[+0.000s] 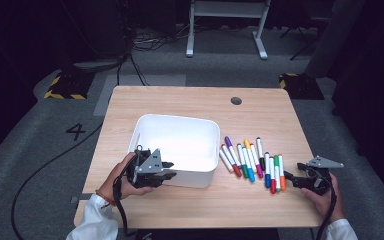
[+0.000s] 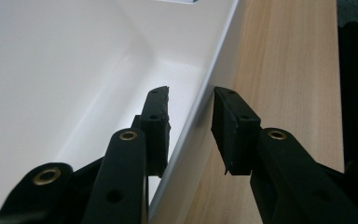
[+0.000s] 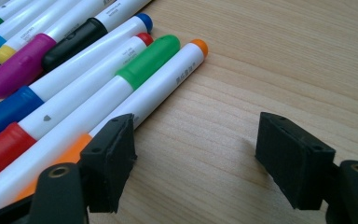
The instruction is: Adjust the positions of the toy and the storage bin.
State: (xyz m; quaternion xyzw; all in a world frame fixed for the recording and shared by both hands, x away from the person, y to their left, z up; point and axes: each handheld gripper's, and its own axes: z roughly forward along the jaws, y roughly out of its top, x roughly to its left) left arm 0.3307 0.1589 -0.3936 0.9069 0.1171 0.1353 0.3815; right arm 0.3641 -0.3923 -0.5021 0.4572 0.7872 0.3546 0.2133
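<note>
I see a light wooden table [image 1: 260, 195] carrying a white bin [image 1: 180, 145], its near wall straddled by my left gripper [image 1: 167, 170], and a row of markers [image 1: 252, 160] just left of my right gripper [image 1: 288, 178].

Light is falling from overhead onto my bench [image 1: 260, 107], leaving the room beyond it nearly black. Just ahead of my left hand-held gripper [image 2: 191, 126] the white bin [image 2: 51, 70] is glaring softly. The jaws nearest each lens are blurring, shadows staying faint.
</note>
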